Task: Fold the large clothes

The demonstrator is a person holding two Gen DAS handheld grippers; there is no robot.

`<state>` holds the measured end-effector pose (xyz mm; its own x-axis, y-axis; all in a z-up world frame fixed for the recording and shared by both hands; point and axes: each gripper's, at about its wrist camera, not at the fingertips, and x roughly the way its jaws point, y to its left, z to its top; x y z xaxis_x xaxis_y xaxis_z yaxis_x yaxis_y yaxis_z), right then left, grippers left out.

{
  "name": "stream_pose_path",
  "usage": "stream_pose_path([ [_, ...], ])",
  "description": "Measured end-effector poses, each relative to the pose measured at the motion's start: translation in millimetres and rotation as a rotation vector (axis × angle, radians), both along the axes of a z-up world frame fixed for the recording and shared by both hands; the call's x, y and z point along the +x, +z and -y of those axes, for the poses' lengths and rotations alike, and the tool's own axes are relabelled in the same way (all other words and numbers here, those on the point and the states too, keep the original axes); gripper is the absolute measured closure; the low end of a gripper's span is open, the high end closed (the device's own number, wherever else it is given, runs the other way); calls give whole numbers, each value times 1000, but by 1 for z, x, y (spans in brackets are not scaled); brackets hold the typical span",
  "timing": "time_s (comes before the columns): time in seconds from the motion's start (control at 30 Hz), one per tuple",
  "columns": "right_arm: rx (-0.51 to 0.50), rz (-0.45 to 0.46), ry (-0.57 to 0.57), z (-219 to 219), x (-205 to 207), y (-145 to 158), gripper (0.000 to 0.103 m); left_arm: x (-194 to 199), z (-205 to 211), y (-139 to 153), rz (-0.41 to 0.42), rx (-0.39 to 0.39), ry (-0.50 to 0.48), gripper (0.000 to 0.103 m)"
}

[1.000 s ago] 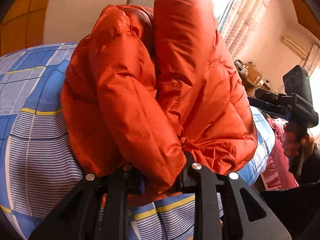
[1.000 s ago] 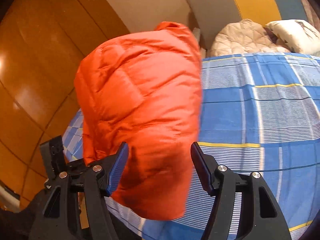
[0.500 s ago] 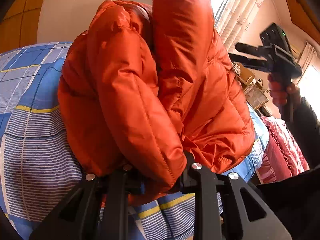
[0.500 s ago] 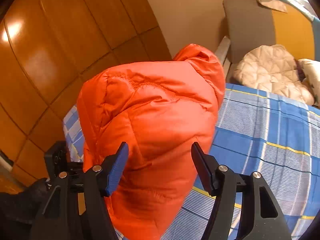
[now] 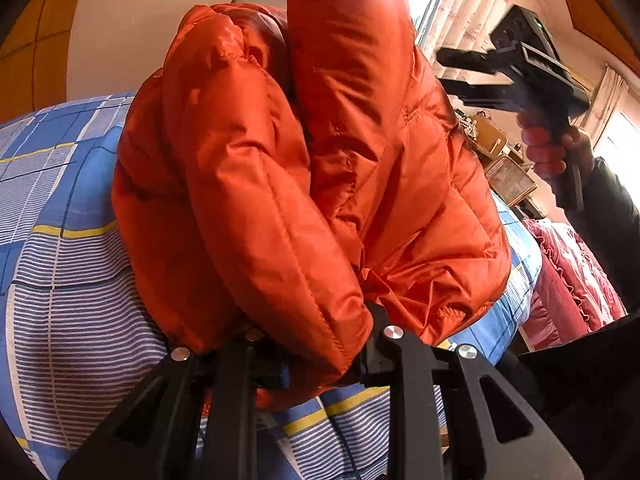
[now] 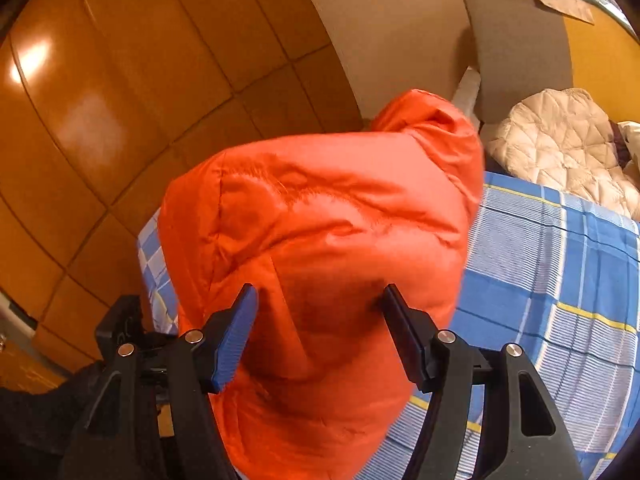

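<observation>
1. Left of the orange puffer jacket (image 5: 304,184), the blue plaid bedspread (image 5: 52,264) lies bare; in the right wrist view wooden wall panels (image 6: 120,100) stand behind it.
2. The jacket hangs bunched above the bedspread, lifted probably so it can be laid out again for a fold.
3. The left gripper (image 5: 316,344) pinches a thick padded fold at the jacket's lower edge, carrying its weight.
4. The right gripper (image 6: 320,320) has its jaws spread; the jacket shows between them, apparently beyond the pads, which clamp nothing.
5. Right of the jacket, a hand (image 5: 556,148) holds that gripper aloft near the curtains (image 5: 472,12); a cream quilted garment (image 6: 560,152) lies by the headboard (image 6: 520,48).
</observation>
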<state>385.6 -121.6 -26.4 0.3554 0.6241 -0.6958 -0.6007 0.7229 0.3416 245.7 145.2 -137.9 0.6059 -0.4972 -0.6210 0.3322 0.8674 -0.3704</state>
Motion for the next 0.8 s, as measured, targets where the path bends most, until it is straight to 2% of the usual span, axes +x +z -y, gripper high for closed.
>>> stream_pose_path([
  [0.13,-25,-9,-26,-13,11,0,38,-1,-4,-4,-1,-28,7,81],
  [0.23,37,-25,-48,-3,8,2,38,-3,-6,-6,1,-40,12,81],
  [0.3,60,-31,-67,11,-5,-3,38,-3,-9,-8,-4,-63,19,81],
  [0.37,93,-85,-122,37,-25,-20,38,-4,-12,-10,-14,-86,36,81],
  [0.4,110,-123,-163,50,-36,-30,35,-5,-12,-11,-19,-93,51,81],
  [0.53,163,-176,-354,84,-89,-61,35,-9,-11,-14,-33,-120,107,81],
  [0.57,157,-177,-419,85,-109,-65,35,-10,-11,-14,-34,-120,118,81],
  [0.63,151,-112,-473,78,-133,-60,35,-11,-9,-14,-40,-118,143,81],
  [0.73,192,-113,-478,62,-145,-52,35,-13,-6,-14,-46,-112,178,81],
  [0.8,222,-149,-482,55,-145,-52,36,-16,-5,-15,-46,-108,196,81],
])
